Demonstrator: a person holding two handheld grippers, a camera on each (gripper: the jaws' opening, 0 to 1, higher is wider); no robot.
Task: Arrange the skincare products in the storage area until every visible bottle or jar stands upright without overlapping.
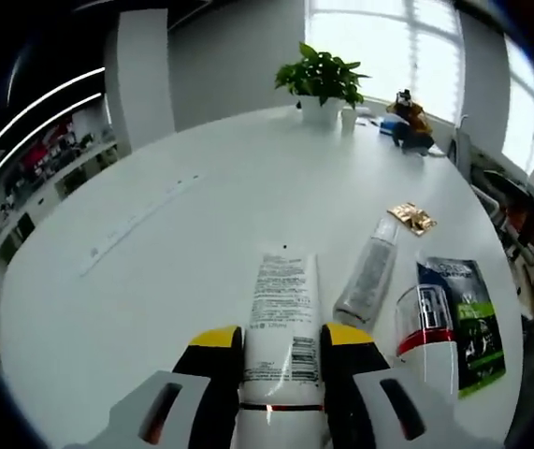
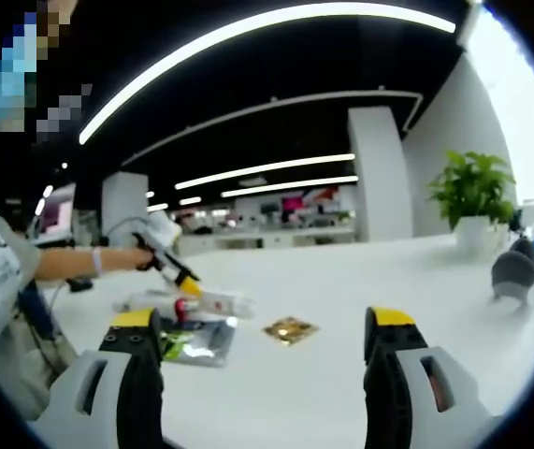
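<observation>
Left gripper view first: left gripper (image 1: 281, 348) is clenched on a white tube (image 1: 282, 318), the yellow-tipped jaws pressing on both sides near its lower end, printed side up, and the tube lies about flat along the jaws over the white table (image 1: 154, 243). Just to the right lies a clear tube (image 1: 369, 273) on its side, then a white bottle with red band and clear cap (image 1: 425, 332), which seems to rest partly on a dark green sachet (image 1: 468, 313), but the fisheye bends this corner and I can't say for sure. A small gold packet (image 1: 412, 217) is a bit further, and a potted plant (image 1: 321, 79) is at the far edge.

Right gripper view: right gripper (image 2: 262, 332) is released, jaws wide apart w/ nothing between, hovering low over the table. Across it, near the person's hand, the left gripper shows holding the white tube over the sachet and the gold packet.

To do this step well, I think: turn the wrist slow so the tube's cap end goes down, put it on bare table apart from the clear tube and the bottle, let go only when it balances. The right gripper is free to steady it, then take the clear tube.
</observation>
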